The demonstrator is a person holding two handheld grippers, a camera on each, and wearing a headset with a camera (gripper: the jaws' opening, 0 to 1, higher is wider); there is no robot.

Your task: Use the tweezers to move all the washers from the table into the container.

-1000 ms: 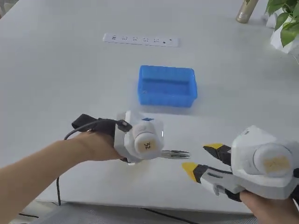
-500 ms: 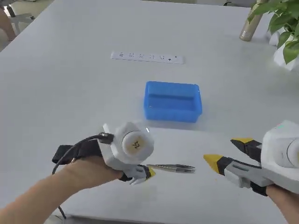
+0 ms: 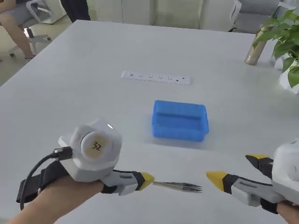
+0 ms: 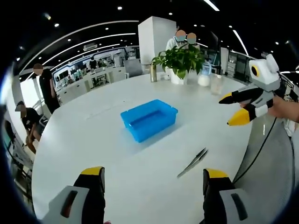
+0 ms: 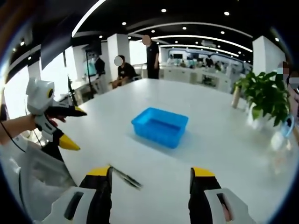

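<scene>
Tweezers (image 3: 177,186) lie flat on the table (image 3: 70,93), near side, btwn your two grippers. They're loose; neither gripper has hold of them.

Far left in head view: your left hand (image 3: 70,193) wraps the left gripper (image 3: 142,179), w/ a black cable (image 3: 35,170) looping off the back. Its jaws are spread wide. In left gripper view the tweezers sit on the tabletop ahead, in the gap btwn the jaws, closer to the right-hand jaw and touching neither. In head view one yellow jaw tip is just beside the tweezers' joined end, and the pronged end points twd the right gripper.

Center: blue container (image 3: 180,132), rectangular, upright, further back on the table and apart from the tweezers. Behind it a white power strip (image 3: 156,77) lies flat.

Right: your right gripper (image 3: 235,168) has its jaws parted too, pinching nothing. Its yellow tips aim twd the tweezers w/ a gap left. In right gripper view the tweezers lie just ahead of its left-hand jaw, w/ the container beyond at mid-table.

Far right, back of table: a gold bottle (image 3: 254,51) and a potted plant (image 3: 285,42).
</scene>
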